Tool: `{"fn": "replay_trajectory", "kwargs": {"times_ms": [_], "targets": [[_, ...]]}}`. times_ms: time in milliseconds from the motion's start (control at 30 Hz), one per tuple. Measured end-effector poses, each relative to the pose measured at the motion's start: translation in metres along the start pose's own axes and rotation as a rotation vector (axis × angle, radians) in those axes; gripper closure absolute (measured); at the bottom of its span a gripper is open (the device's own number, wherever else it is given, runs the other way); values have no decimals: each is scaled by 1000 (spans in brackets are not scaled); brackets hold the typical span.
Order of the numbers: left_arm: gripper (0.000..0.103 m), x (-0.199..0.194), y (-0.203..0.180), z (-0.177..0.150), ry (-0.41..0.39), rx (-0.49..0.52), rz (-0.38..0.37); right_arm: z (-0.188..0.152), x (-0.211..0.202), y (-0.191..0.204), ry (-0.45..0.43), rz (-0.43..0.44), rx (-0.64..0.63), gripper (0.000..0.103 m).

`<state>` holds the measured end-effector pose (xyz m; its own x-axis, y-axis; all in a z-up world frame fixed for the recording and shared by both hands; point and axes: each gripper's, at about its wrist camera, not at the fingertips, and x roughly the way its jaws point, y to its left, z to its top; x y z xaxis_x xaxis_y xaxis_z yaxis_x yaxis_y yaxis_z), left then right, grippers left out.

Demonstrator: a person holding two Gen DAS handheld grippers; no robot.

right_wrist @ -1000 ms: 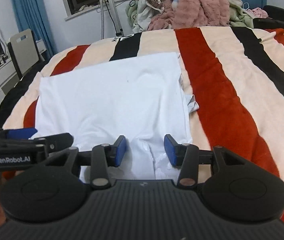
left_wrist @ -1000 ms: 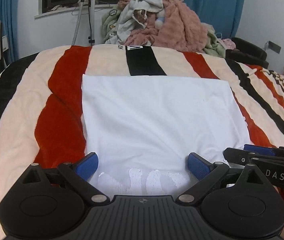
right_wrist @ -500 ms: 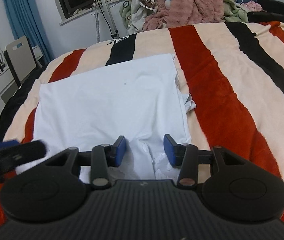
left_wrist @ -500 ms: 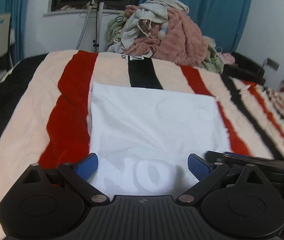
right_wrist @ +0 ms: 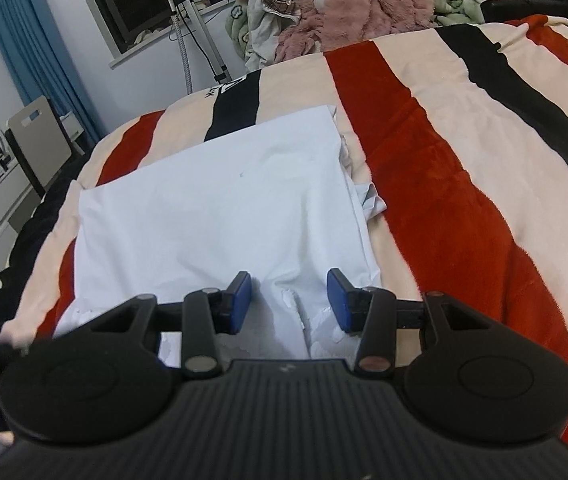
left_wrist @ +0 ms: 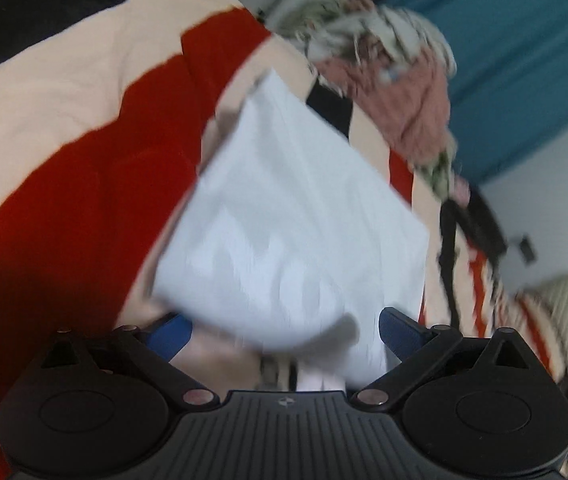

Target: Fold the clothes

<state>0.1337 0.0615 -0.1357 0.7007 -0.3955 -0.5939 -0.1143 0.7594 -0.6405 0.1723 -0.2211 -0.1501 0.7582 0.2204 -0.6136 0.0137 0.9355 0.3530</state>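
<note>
White garment [right_wrist: 220,216] spread flat on the striped bed [right_wrist: 443,184] — thin, limp, light, likely to slide and wrinkle. Best pinched at the near hem corners. Left hand-held gripper [left_wrist: 284,330] wide, right hand-held gripper [right_wrist: 289,300] narrower — both empty.

the left gripper [left_wrist: 284,330] is rolled strongly to one side, so its whole view is tilted and blurred. its two blue fingers [left_wrist: 172,334] stand wide apart, and nothing is held between them. the right gripper [right_wrist: 289,300] is level and points forward and a little down. its blue fingers [right_wrist: 240,298] are also parted, with a clear gap, though narrower than on the left one, and they grip nothing.
</note>
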Motion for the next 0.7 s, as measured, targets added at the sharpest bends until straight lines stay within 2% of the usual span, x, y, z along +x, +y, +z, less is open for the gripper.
{"fn": "replay_trajectory", "kwargs": {"times_ms": [100,133,167,200,267,300,333,367,433,500,600,667,700], "targets": [[8,1,6,5,-46,-37,-15,2,-7,-5,-17,9,60,59],[15,1,8,6,-56,-52,-13,4,-10,-8,-25,13,93,56],[26,0,11,7,-64,-66,-3,5,-16,-11,-33,30,141,54],[32,-1,14,8,-72,-85,3,6,-21,-16,-37,66,200,47],[52,-3,22,10,-85,-127,5,5,-33,-26,-40,167,341,27],[58,-4,26,11,-90,-147,5,2,-36,-31,-30,237,424,14],[66,-5,30,12,-92,-162,6,-2,-40,-35,-19,306,507,11],[75,-6,32,13,-95,-172,6,-5,-43,-39,-2,375,587,11],[81,-7,34,14,-102,-185,-3,-16,-38,-40,75,484,704,11],[85,-7,35,14,-111,-191,-13,-28,-27,-35,156,551,763,11],[87,-10,33,14,-126,-196,-27,-44,-6,-29,254,585,824,11],[88,-12,32,13,-134,-205,-39,-52,3,-30,263,569,862,12],[88,-12,32,12,-137,-209,-45,-53,5,-35,241,533,874,23]]}}
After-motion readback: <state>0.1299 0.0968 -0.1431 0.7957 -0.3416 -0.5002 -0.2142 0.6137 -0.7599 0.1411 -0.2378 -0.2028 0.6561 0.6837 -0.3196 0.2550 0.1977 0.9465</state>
